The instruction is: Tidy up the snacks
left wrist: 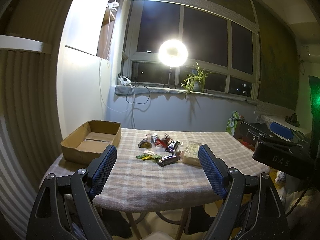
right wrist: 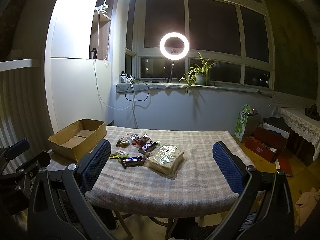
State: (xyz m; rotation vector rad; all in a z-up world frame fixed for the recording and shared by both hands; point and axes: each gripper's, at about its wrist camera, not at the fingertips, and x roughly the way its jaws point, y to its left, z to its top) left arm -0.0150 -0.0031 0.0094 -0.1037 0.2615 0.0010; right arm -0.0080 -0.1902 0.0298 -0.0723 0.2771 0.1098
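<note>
Dim room, dark window, ring light [right wrist: 174, 46] on sill. Checked cloth covers tabletop [right wrist: 200, 140]. Left claw [left wrist: 158, 168] and right claw [right wrist: 160, 166] both spread wide, empty, hovering at near edge, likely poised before first pick. Snack pile [left wrist: 160, 148] ahead of left claw, between its fingers. Cardboard box [left wrist: 90, 142], empty, ahead-left, probably destination. Near Snickers bar [right wrist: 133, 160] just ahead of right claw, long axis crosswise. Wafer pack [right wrist: 165, 159] beside it, axis slanting away.
</note>
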